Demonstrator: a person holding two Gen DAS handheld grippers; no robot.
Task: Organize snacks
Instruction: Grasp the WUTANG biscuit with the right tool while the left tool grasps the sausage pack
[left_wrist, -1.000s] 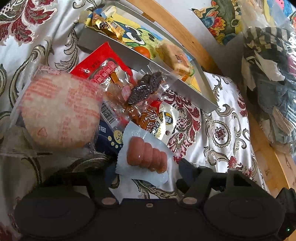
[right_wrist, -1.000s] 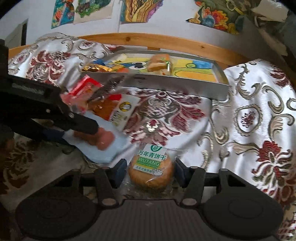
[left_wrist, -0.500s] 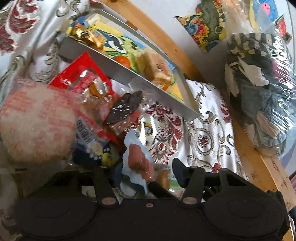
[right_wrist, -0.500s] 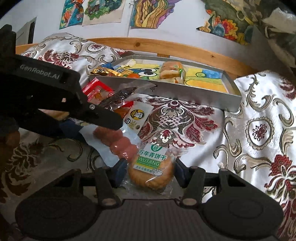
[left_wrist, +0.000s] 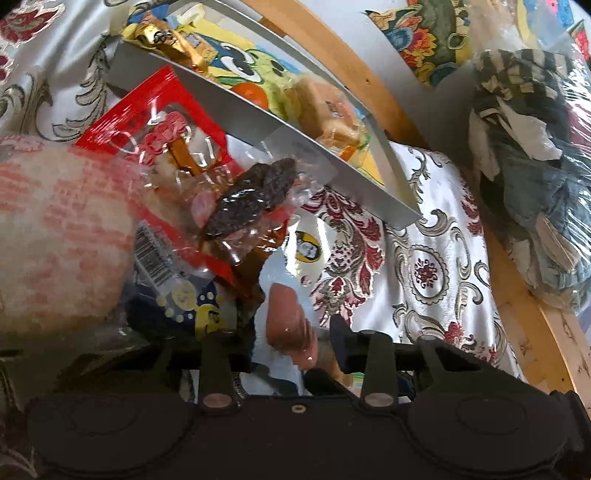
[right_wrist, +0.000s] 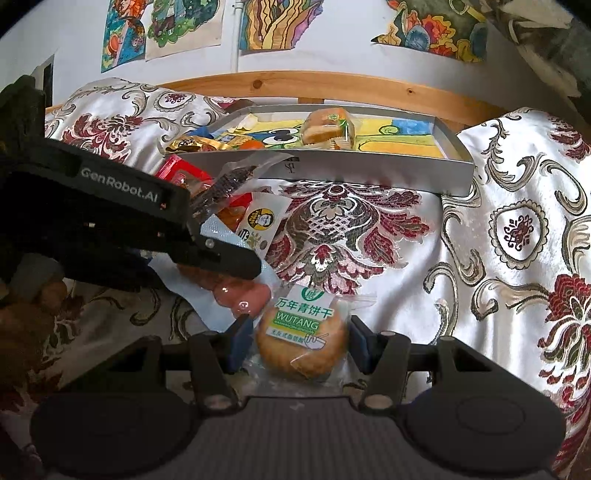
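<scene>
In the left wrist view the left gripper (left_wrist: 291, 332) sits at the bottom centre, its jaws drawn in on a pink sausage pack (left_wrist: 290, 326) in pale blue wrapping, which stands tilted between them. Above and to its left lies a heap of snacks: a large round rice cake (left_wrist: 59, 236) in clear film at the left edge, a red packet (left_wrist: 147, 125) with a clear window, and a dark dried-meat strip (left_wrist: 251, 195) in clear wrap resting on top. A grey tray (left_wrist: 236, 110) with a cartoon-printed floor runs diagonally across the upper middle, holding a gold-wrapped sweet (left_wrist: 166, 40), an orange ball-shaped item (left_wrist: 253, 94) and a wrapped cake (left_wrist: 328, 110). In the right wrist view the right gripper (right_wrist: 295, 341) is at the bottom centre, its jaws set either side of a round WUTANG biscuit pack (right_wrist: 303, 341) (whether the pads actually touch the wrapper cannot be told). The left gripper (right_wrist: 236, 267) reaches in from the left edge, and the sausage pack (right_wrist: 240, 295) under its tip lies just beside the biscuit pack. The tray (right_wrist: 332, 168) lies across the upper middle on a floral satin cloth (right_wrist: 517, 229).
</scene>
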